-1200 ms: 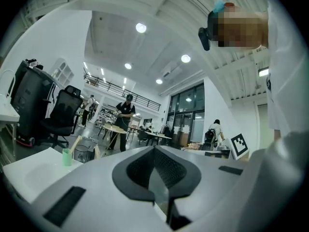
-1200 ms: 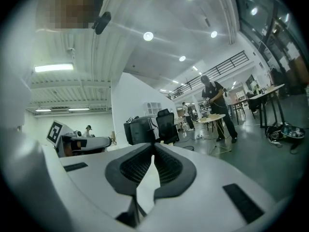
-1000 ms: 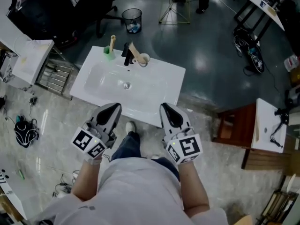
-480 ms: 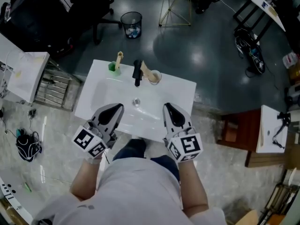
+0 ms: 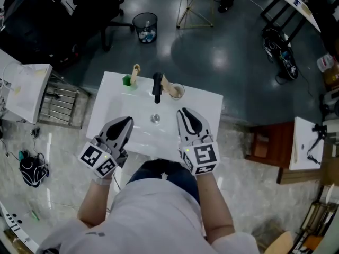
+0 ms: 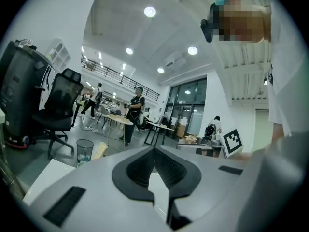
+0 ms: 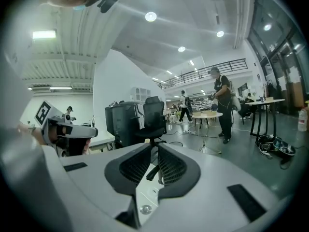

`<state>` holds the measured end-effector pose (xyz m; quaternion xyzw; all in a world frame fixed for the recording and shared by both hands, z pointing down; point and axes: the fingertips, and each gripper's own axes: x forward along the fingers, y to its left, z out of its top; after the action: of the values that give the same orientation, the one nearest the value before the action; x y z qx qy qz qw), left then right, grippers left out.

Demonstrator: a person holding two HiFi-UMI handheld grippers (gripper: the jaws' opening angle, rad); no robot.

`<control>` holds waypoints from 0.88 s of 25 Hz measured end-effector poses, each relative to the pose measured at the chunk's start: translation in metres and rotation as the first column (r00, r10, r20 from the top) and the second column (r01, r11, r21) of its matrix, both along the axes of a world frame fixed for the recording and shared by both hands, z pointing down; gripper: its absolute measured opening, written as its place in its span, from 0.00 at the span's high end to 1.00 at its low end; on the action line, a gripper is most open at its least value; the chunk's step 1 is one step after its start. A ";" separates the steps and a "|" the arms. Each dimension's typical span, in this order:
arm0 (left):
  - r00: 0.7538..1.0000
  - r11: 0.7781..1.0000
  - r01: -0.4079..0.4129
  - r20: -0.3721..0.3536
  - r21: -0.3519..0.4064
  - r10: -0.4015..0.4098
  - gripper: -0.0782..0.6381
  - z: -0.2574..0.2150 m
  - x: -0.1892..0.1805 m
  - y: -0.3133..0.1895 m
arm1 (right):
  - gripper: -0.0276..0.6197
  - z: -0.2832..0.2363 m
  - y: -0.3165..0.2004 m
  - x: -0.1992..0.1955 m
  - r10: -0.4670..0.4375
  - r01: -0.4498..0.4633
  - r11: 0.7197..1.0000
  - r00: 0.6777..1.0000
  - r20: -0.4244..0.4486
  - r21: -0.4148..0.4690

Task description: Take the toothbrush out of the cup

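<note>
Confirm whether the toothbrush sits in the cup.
Yes, the toothbrush leans in the cup beside the black faucet.

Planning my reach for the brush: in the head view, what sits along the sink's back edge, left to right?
green holder with a tan stick → black faucet → cup with the toothbrush leaning out of it

White sink [image 5: 206, 107] carries a black tap [image 5: 157, 86] at rear centre, with the drain [image 5: 155, 119] in the basin. A green holder [image 5: 127, 80] stands left of the tap. The cup [image 5: 177, 91] with the toothbrush [image 5: 166, 83] stands just right of it.
</note>
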<state>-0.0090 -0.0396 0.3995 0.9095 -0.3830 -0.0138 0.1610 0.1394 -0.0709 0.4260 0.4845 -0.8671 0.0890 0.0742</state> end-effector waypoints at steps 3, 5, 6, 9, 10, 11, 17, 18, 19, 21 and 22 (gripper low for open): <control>1.000 1.000 0.017 0.001 -0.007 -0.017 0.87 0.001 0.000 -0.001 | 0.91 0.008 -0.013 -0.004 -0.024 0.024 1.000 1.000 -0.015 -0.011; 0.999 0.999 0.036 0.005 -0.016 -0.036 0.87 0.003 -0.002 -0.003 | 0.91 0.015 -0.024 -0.004 -0.029 0.029 0.999 0.999 -0.028 -0.026; 0.999 0.999 0.049 0.007 -0.020 -0.049 0.87 0.004 -0.003 -0.004 | 0.91 0.018 -0.031 -0.004 -0.029 0.028 0.999 0.999 -0.040 -0.034; 0.996 0.996 0.085 0.001 -0.036 -0.085 0.87 0.005 -0.005 -0.006 | 0.88 0.033 -0.051 -0.003 -0.036 0.032 0.998 0.995 -0.089 -0.049; 0.996 0.995 0.094 0.001 -0.042 -0.094 0.87 0.006 -0.006 -0.007 | 0.84 0.040 -0.056 -0.004 -0.043 0.037 0.998 0.994 -0.105 -0.057; 0.995 0.994 0.103 0.005 -0.046 -0.102 0.87 0.007 -0.006 -0.007 | 0.78 0.047 -0.062 -0.004 -0.051 0.044 0.997 0.992 -0.117 -0.067; 0.983 0.981 0.182 0.045 -0.071 -0.179 0.87 0.021 -0.019 -0.011 | 0.68 0.095 -0.100 -0.013 -0.101 0.080 0.988 0.981 -0.163 -0.131; 0.980 0.978 0.195 0.050 -0.078 -0.191 0.87 0.024 -0.022 -0.011 | 0.68 0.102 -0.106 -0.016 -0.111 0.087 0.986 0.979 -0.169 -0.143; 0.978 0.975 0.207 0.055 -0.086 -0.202 0.87 0.028 -0.024 -0.010 | 0.66 0.109 -0.111 -0.019 -0.121 0.095 0.984 0.977 -0.177 -0.153; 0.973 0.968 0.229 0.064 -0.102 -0.223 0.87 0.035 -0.030 -0.009 | 0.64 0.123 -0.122 -0.026 -0.145 0.111 0.979 0.971 -0.193 -0.174; 0.970 0.965 0.240 0.067 -0.110 -0.234 0.87 0.038 -0.032 -0.009 | 0.64 0.129 -0.126 -0.029 -0.157 0.120 0.975 0.967 -0.198 -0.187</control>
<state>-0.0409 -0.0489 0.4378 0.8463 -0.4932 0.0137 0.2009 0.1100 -0.1971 0.5553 0.4209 -0.8750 0.1064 0.2141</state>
